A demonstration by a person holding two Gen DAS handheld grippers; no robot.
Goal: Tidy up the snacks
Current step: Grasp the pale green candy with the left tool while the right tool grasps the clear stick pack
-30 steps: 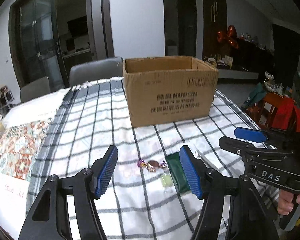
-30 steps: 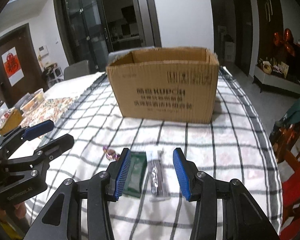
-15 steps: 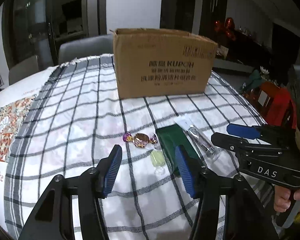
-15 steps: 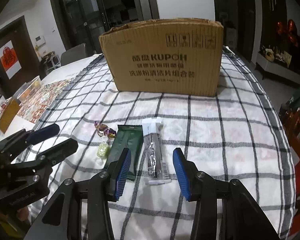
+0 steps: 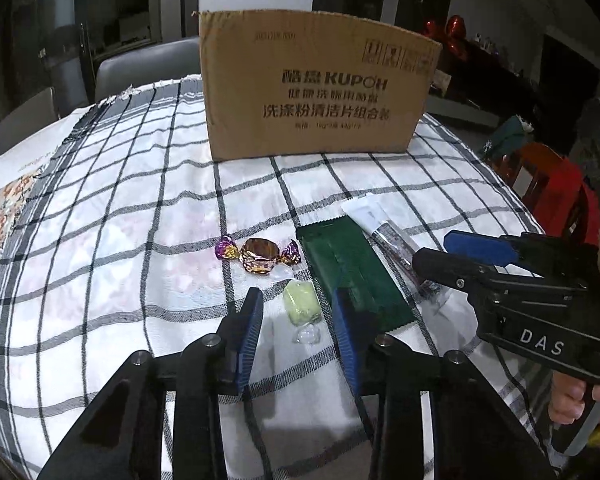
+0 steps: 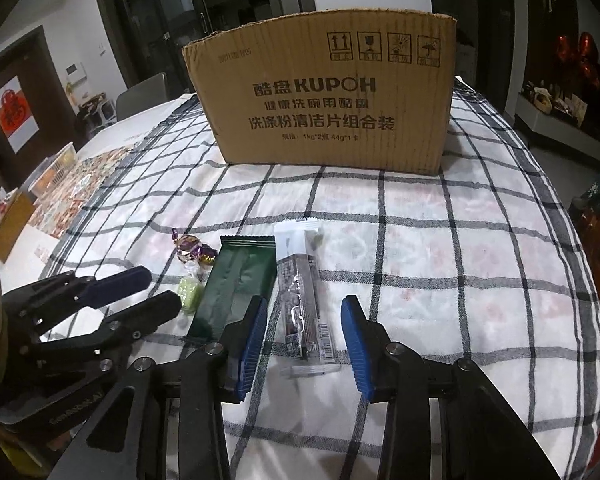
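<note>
The cardboard box (image 6: 332, 92), printed "KUPOH", stands stiff at the desk's (image 6: 460, 264) far side. Nearer lie the green pouch (image 6: 236, 280) and clear-wrapped bar (image 6: 304, 300), both light and probably crinkly, best pinched across their width; the pale candy (image 5: 300, 306) looks slippery. Left hand-held gripper (image 5: 296, 328) and right hand-held gripper (image 6: 305, 338) both gape empty

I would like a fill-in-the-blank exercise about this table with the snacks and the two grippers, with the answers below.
1. The left gripper is open around the pale ____ candy.
2. The right gripper is open around the clear ____.
3. The dark green packet lies ____ those two snacks.
4. The cardboard ____ stands behind the snacks.

Answers: green; stick packet; between; box
</note>
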